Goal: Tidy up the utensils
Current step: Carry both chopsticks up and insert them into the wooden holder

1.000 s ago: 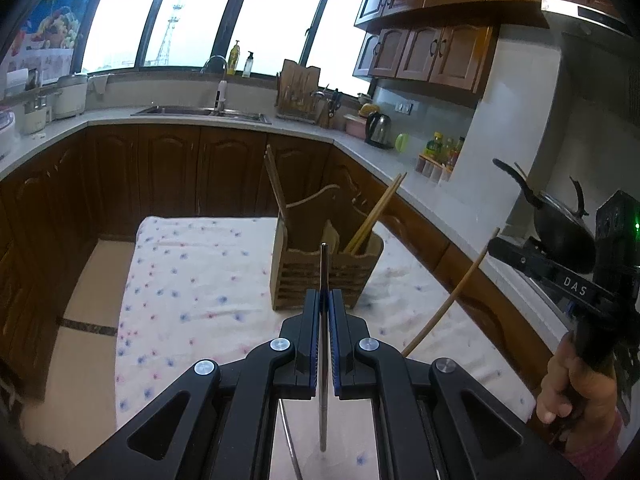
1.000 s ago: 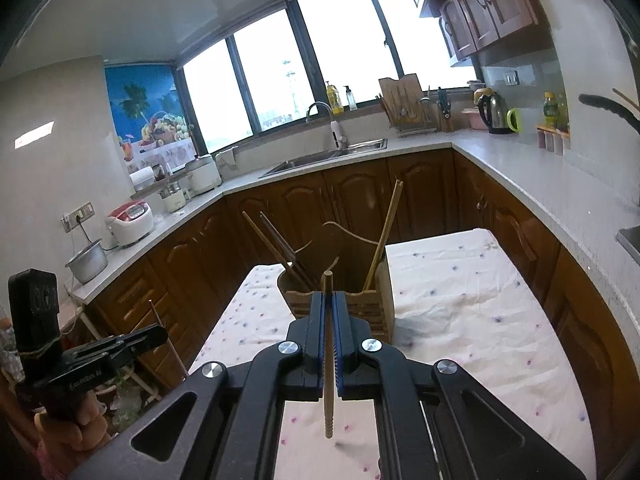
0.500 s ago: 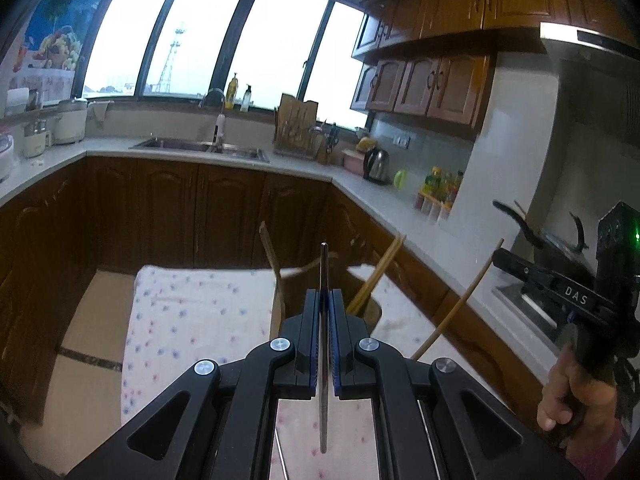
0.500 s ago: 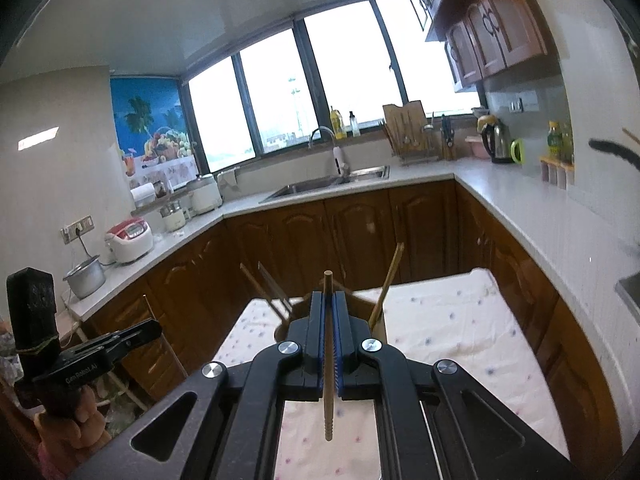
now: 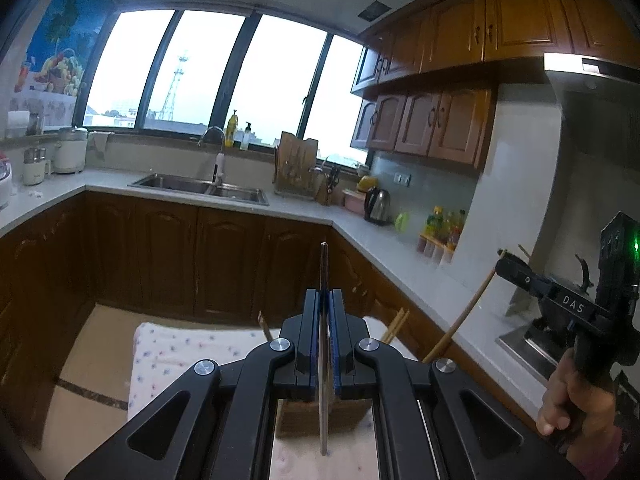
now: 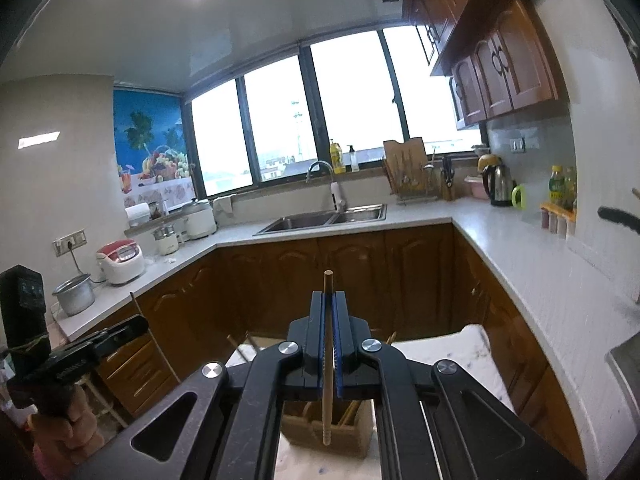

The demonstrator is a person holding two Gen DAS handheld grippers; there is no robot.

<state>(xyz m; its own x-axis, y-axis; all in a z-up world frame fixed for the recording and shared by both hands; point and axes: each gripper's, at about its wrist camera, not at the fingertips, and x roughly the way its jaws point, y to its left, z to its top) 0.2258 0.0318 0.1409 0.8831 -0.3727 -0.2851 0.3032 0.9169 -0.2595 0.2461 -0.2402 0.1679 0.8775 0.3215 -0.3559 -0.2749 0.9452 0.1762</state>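
My left gripper [image 5: 324, 292] is shut on a thin metal chopstick [image 5: 324, 264] that stands upright between its blue pads. Below it, mostly hidden by the fingers, sits the wooden utensil holder [image 5: 320, 416] with chopsticks [image 5: 396, 322] poking out. My right gripper [image 6: 328, 294] is shut on a wooden chopstick [image 6: 327, 412], its ridged tip hanging above the holder [image 6: 352, 436]. In the left wrist view the right gripper [image 5: 502, 266] appears at the right with its wooden chopstick [image 5: 464, 316] slanting down. The left gripper [image 6: 140, 324] shows at the left of the right wrist view.
The holder stands on a table with a flowered cloth [image 5: 180, 352] [image 6: 452, 352]. Brown cabinets and a white counter [image 6: 520, 256] wrap around it, with a sink [image 5: 200, 186], a kettle [image 6: 496, 184] and a rice cooker [image 6: 120, 260]. A person's hand [image 5: 568, 400] holds the right gripper.
Both grippers have risen and tipped up while holding their chopsticks. The holder and the table have slid down in both views and now sit largely behind the fingers.
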